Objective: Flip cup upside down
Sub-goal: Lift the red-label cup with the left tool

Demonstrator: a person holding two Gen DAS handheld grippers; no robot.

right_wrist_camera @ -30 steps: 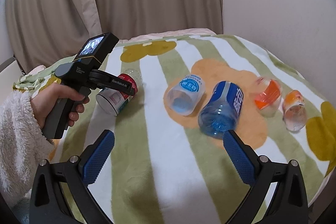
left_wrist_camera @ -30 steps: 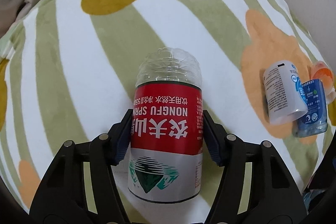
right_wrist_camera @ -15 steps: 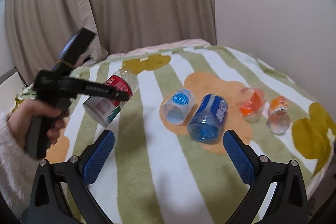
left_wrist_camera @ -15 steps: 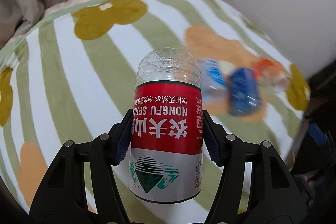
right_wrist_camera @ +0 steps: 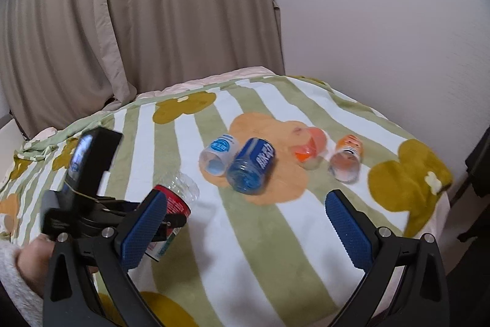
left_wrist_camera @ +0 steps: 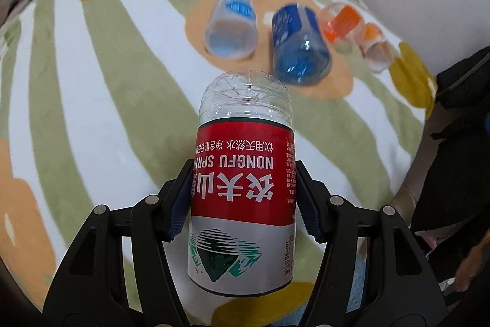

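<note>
My left gripper (left_wrist_camera: 243,201) is shut on a cut-bottle cup with a red Nongfu Spring label (left_wrist_camera: 243,189) and holds it above the striped blanket (left_wrist_camera: 107,81). The cup's clear closed end points away from the camera and its open end faces the camera. In the right wrist view the same cup (right_wrist_camera: 176,204) shows in the left gripper (right_wrist_camera: 171,219), partly hidden behind my right finger. My right gripper (right_wrist_camera: 245,230) is open and empty above the blanket's near part.
Several other cut-bottle cups lie on their sides on the orange flower patch: a clear one with a blue label (right_wrist_camera: 219,153), a dark blue one (right_wrist_camera: 252,164), and two orange-labelled ones (right_wrist_camera: 309,150) (right_wrist_camera: 347,157). Curtains (right_wrist_camera: 122,5) and a white wall (right_wrist_camera: 382,20) stand behind the bed.
My left gripper has swung right with the red-labelled cup, bringing the lying cups into its view. My right gripper has risen and drawn back; the left gripper now overlaps its left finger.
</note>
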